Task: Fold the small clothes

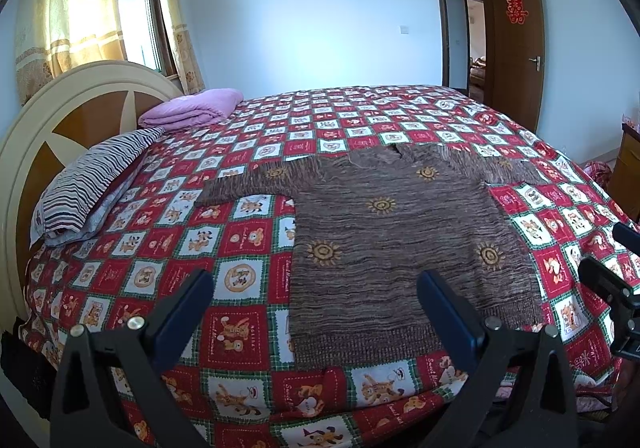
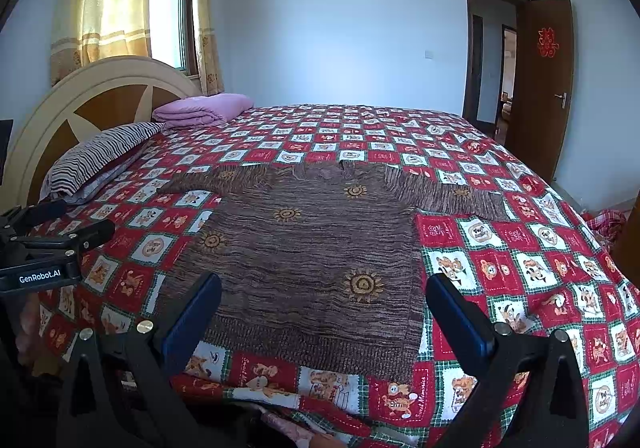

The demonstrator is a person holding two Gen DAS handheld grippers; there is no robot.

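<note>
Dark-fingered and spread wide with nothing held, the left gripper (image 1: pixel 316 302) and right gripper (image 2: pixel 324 308) hover near the hem of the brown knitted sweater (image 1: pixel 400 232), laid flat with sleeves out on the patchwork quilt (image 1: pixel 240 232), seemingly ready for a first fold.

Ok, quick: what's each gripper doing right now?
Left gripper: open, holding nothing, above the brown sweater.
Right gripper: open, holding nothing.
</note>
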